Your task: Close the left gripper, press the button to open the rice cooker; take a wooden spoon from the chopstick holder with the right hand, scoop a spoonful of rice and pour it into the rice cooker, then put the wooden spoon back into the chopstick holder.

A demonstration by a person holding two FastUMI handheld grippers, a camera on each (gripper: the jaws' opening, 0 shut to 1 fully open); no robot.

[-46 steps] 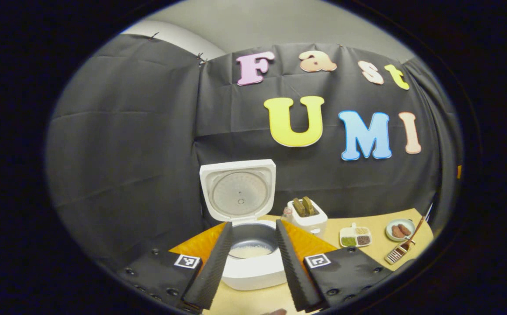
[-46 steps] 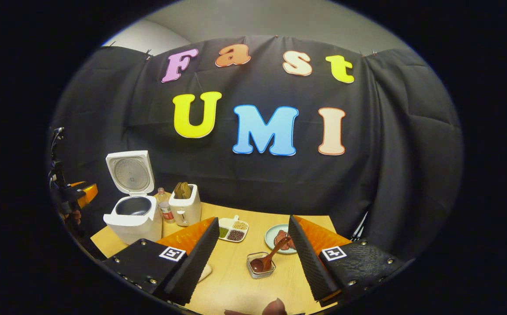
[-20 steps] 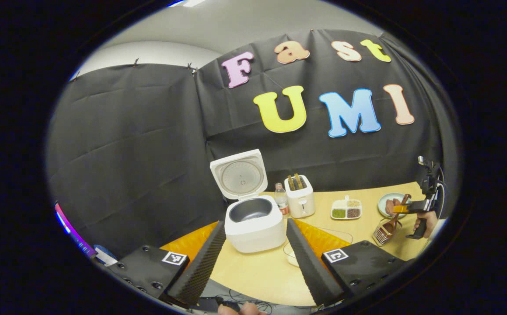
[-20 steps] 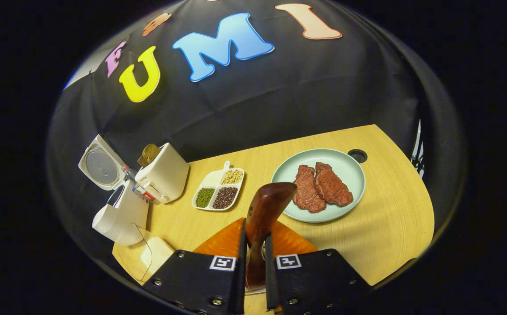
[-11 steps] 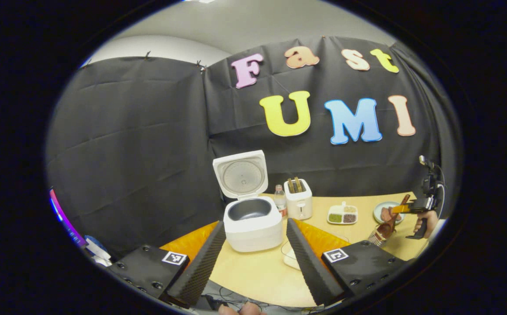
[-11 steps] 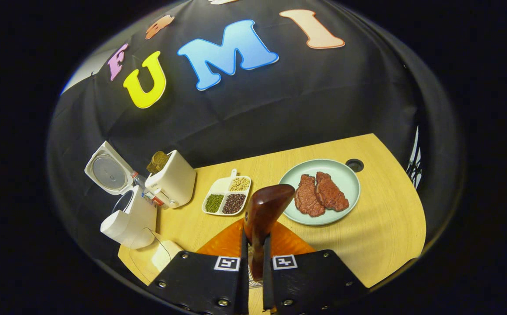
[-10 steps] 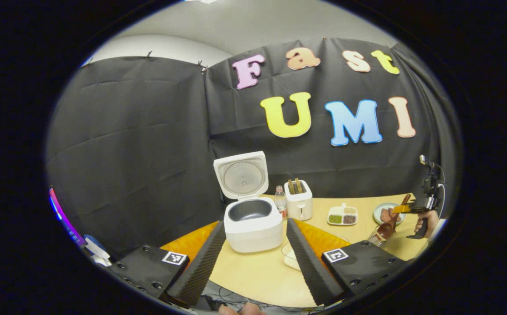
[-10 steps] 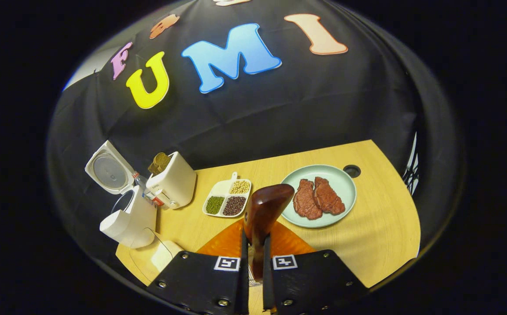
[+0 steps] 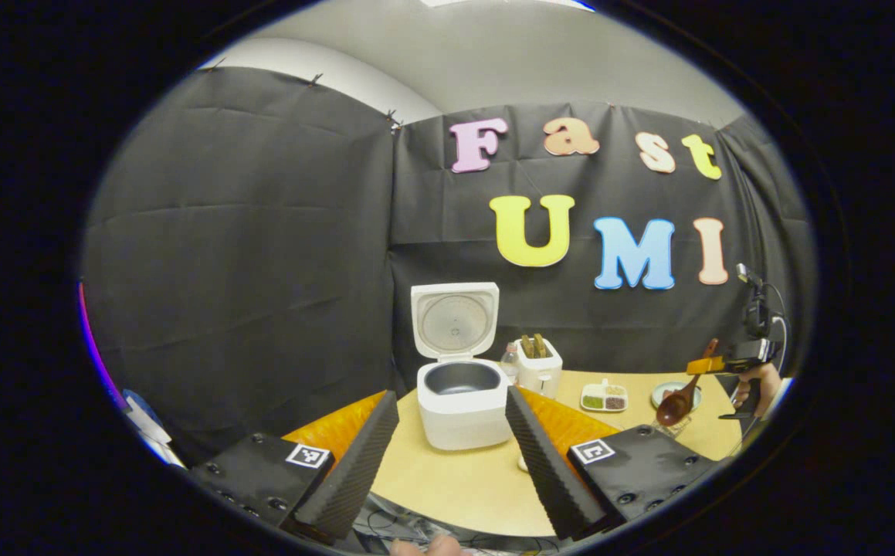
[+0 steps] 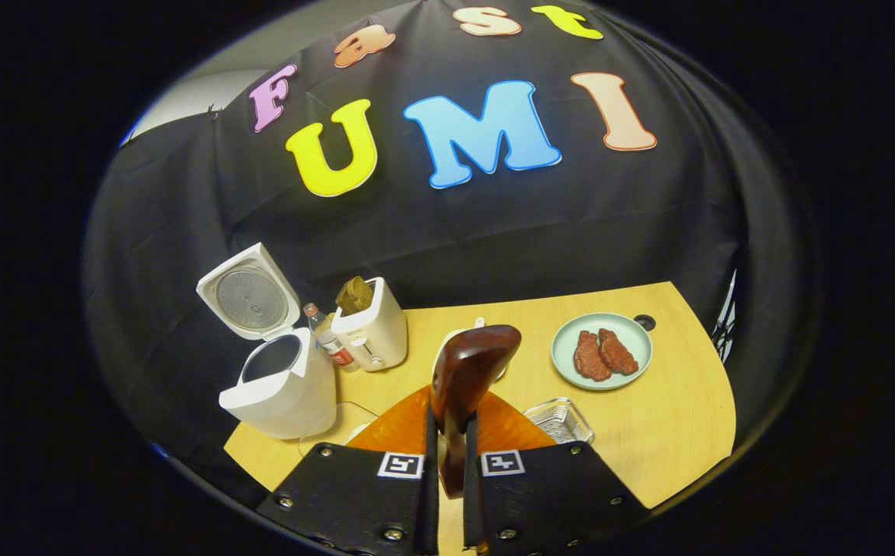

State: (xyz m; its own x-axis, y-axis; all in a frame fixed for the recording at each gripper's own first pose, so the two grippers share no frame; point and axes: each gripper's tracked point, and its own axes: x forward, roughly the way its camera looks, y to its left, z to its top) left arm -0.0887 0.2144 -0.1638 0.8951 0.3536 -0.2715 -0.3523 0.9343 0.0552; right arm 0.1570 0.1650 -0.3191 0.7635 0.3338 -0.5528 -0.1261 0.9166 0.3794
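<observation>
Right gripper (image 10: 448, 463), seen in its own view, is clamped on the spoon (image 10: 464, 378): both fingers press the dark wooden handle, and the bowl end rises above them. From the left gripper view I see the same gripper (image 9: 713, 364) held in a hand (image 9: 756, 384) at the far end of the worktop (image 9: 455, 483) from the cooker (image 9: 460, 390), with the spoon (image 9: 677, 403) hanging bowl-down, clear above the holder (image 9: 675, 425).

Left gripper (image 9: 447, 455) has its fingers spread wide apart, gripping nothing, in front of the cooker at the worktop's near edge.

The cooker (image 10: 281, 382) stands open, lid upright, its dark inner pot exposed. Just beside it, on the side toward the spoon, come a small bottle (image 10: 325, 333) and then a toaster (image 10: 374, 332) with a brown slice in its slot. Farther from the cooker I see a divided dish (image 9: 604, 398) of grains, then a green plate (image 10: 571, 363) bearing two pieces of meat (image 10: 605, 354). The holder (image 10: 559, 421) sits on the worktop (image 10: 671, 432) between the plate and the right gripper. Whether the spoon carries rice I cannot tell.
</observation>
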